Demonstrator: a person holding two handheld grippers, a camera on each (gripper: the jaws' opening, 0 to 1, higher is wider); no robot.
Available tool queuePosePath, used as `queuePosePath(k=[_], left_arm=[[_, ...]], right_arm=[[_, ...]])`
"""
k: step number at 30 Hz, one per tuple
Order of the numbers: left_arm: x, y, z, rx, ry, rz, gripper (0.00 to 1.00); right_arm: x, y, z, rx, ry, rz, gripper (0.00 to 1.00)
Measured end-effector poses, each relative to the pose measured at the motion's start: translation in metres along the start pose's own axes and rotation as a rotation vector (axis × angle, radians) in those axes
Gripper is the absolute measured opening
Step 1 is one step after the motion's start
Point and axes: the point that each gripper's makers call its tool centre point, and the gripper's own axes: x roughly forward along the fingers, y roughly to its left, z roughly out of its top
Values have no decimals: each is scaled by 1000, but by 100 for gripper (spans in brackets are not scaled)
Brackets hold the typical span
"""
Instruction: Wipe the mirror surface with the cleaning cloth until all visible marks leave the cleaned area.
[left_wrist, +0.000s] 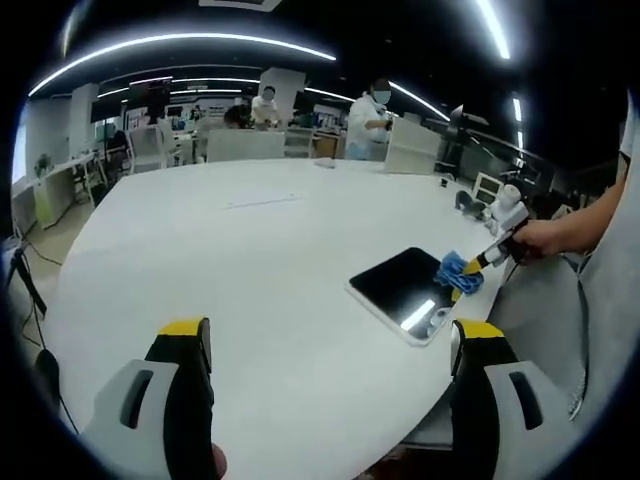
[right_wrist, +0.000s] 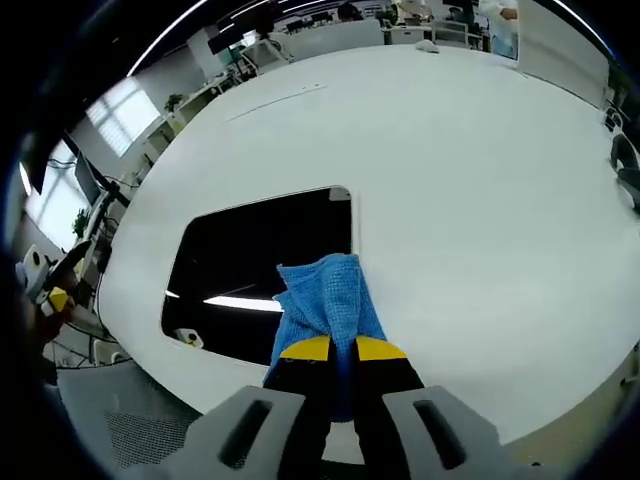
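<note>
Left gripper view: the left gripper (left_wrist: 330, 345) has its fingers spread over the white counter (left_wrist: 250, 250), the mirror (left_wrist: 408, 290) ahead to their right, office desks beyond.

Right gripper view: the right gripper (right_wrist: 334, 348) fingers pinch the blue cloth (right_wrist: 325, 295) on the mirror's (right_wrist: 255, 265) edge. No writing is legible.

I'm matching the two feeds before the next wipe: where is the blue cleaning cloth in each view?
Left gripper view: the cleaning cloth sits right of centre, on the mirror's far right edge, held by the right claw.
Right gripper view: bottom centre, pinched in that claw, overlapping the mirror's edge.
Shared landmark: the dark mirror on the white table.
</note>
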Motion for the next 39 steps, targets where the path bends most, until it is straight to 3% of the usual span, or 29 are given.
queuePosePath(k=[10,13,23,39], left_arm=[[-4,3,1,6,-10,22,99],[-6,4,3,1,-17,25,99],[-7,5,5,3,-24,37,99],[-8,2,2,3,-19,31,99]], right_arm=[[0,1,0,-9,-25,4,3],[0,1,0,42,-40,20,3],[1,5,3,-1,-15,-39,1],[4,21,0,6,-8,-8,1]])
